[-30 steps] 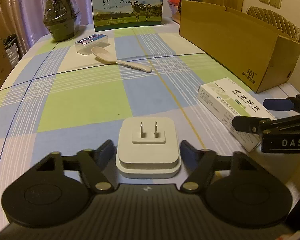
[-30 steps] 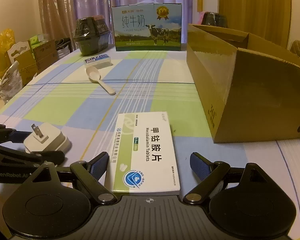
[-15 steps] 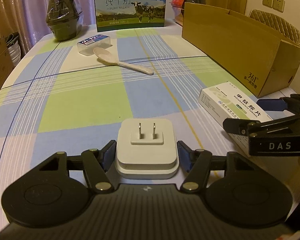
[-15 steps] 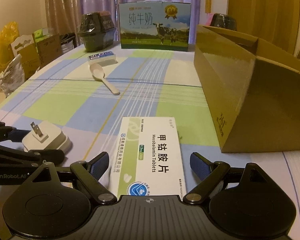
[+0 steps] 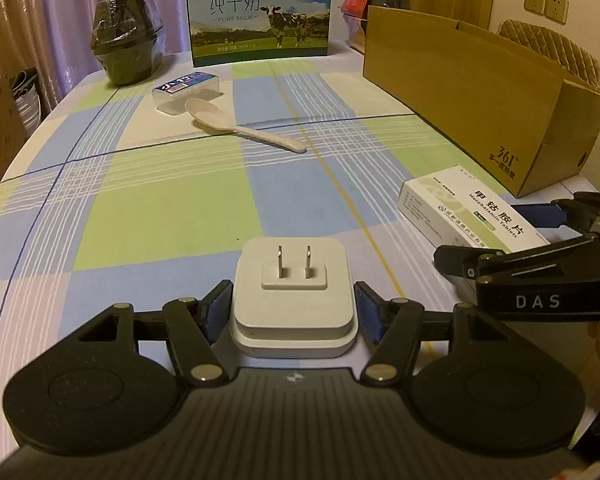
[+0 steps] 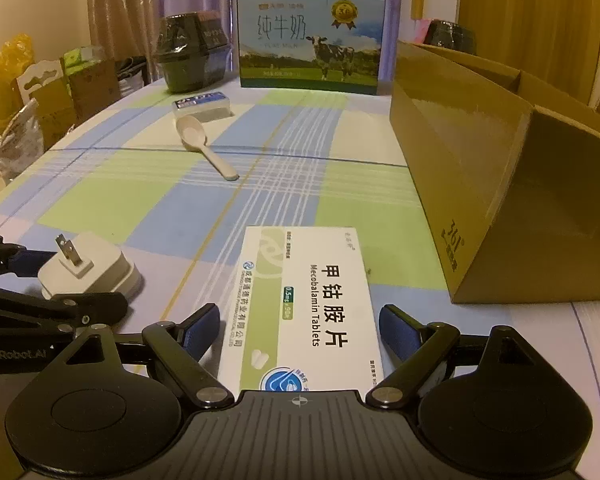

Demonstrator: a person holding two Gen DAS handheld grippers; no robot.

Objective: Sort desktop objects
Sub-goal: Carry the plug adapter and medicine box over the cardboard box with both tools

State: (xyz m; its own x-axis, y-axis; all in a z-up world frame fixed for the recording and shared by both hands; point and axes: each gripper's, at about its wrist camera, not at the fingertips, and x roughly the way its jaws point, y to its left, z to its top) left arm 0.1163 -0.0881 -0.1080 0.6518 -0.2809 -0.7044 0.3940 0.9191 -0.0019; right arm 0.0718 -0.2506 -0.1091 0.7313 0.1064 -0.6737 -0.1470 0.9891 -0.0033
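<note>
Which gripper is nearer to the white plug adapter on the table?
Left. The left gripper has its jaws on both sides of the plug adapter. The right gripper is to the adapter's right, around the medicine box.

Checked tablecloth (image 5: 172,208) under charger (image 5: 294,296), tablet box (image 6: 300,304), spoon (image 5: 240,128), carton (image 5: 480,92).

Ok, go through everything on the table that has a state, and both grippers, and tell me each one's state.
Left gripper: pads against the charger, shut on it.
Charger: flat on table, prongs up.
Right gripper: open, straddling the tablet box.
Tablet box: closed, lying flat.
Cardboard box: open on top.
Spoon: bowl facing up.
Milk carton: upright.
</note>
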